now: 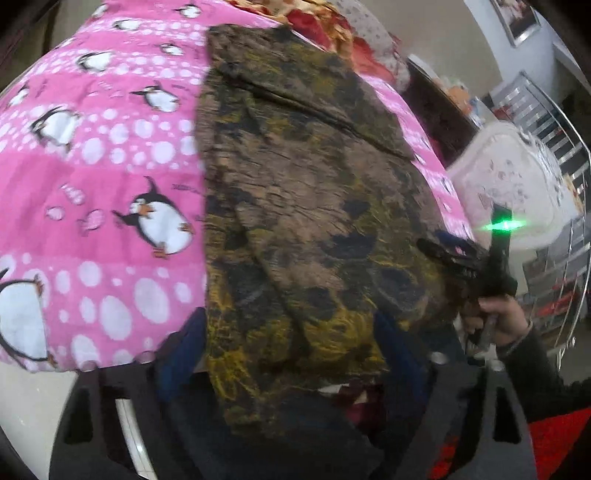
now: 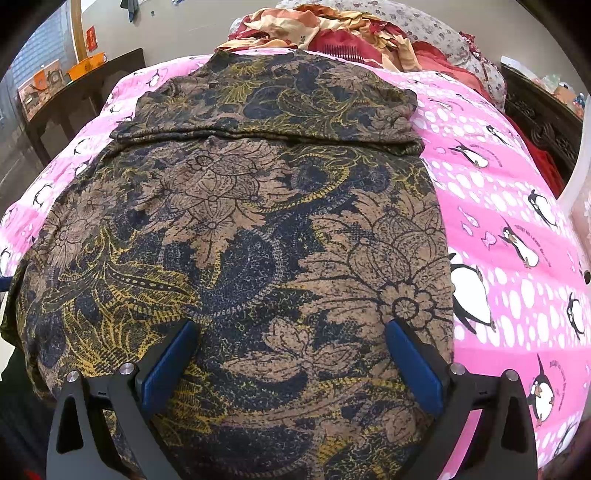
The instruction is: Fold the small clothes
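While jaws gape, floral garment (image 2: 258, 229) drapes quilt (image 2: 498, 206)

Floral garment (image 2: 258, 221) flat on penguin blanket (image 2: 509, 206), right gripper (image 2: 291, 354) jaws wide over its near hem.

Pink penguin-print blanket (image 2: 509, 229) covers bed, white dots & black-white birds across it. Red-and-gold bedding (image 2: 332, 29) heaped at far end w/ grey floral pillow (image 2: 436, 26) behind. Dark wooden side table (image 2: 74, 99) at left, orange basket (image 2: 86, 64) on top. Dark carved furniture (image 2: 543, 122) at right. White patterned headboard-like panel (image 1: 513, 177) & chrome rack (image 1: 565, 147) beyond bed edge.
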A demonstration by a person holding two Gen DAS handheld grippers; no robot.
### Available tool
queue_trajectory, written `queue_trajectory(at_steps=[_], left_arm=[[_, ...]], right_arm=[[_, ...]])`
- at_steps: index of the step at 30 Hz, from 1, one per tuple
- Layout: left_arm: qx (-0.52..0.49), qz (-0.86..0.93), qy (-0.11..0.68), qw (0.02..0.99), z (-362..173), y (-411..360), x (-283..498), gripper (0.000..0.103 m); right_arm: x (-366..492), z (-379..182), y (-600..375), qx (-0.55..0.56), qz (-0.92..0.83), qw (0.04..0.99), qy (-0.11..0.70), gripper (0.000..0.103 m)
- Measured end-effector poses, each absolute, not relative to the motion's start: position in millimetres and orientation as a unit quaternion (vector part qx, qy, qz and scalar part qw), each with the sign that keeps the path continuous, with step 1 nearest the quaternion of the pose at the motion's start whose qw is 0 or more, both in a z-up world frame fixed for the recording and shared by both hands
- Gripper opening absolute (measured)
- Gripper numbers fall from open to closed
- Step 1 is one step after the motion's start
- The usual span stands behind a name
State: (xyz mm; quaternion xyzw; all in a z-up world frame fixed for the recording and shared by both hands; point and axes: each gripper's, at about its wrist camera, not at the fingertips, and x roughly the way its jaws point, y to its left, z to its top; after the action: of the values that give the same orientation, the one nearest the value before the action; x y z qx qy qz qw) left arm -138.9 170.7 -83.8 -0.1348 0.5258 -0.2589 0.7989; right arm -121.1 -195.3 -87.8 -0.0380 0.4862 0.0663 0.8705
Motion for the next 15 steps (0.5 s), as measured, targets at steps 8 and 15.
queue_trajectory(at_steps=[8,15], left_arm=[[-0.166,-0.259,0.524,0.794,-105,198,-123,0.036],[-0.162,-0.246,0.518,0.803,-109,203,-125,0.017]], right_arm=[[-143,-50,-239,0.030,0.061,0.890,0.452,0.102],[-216,-40,-311,0.075,0.092,0.903,0.412,0.100]])
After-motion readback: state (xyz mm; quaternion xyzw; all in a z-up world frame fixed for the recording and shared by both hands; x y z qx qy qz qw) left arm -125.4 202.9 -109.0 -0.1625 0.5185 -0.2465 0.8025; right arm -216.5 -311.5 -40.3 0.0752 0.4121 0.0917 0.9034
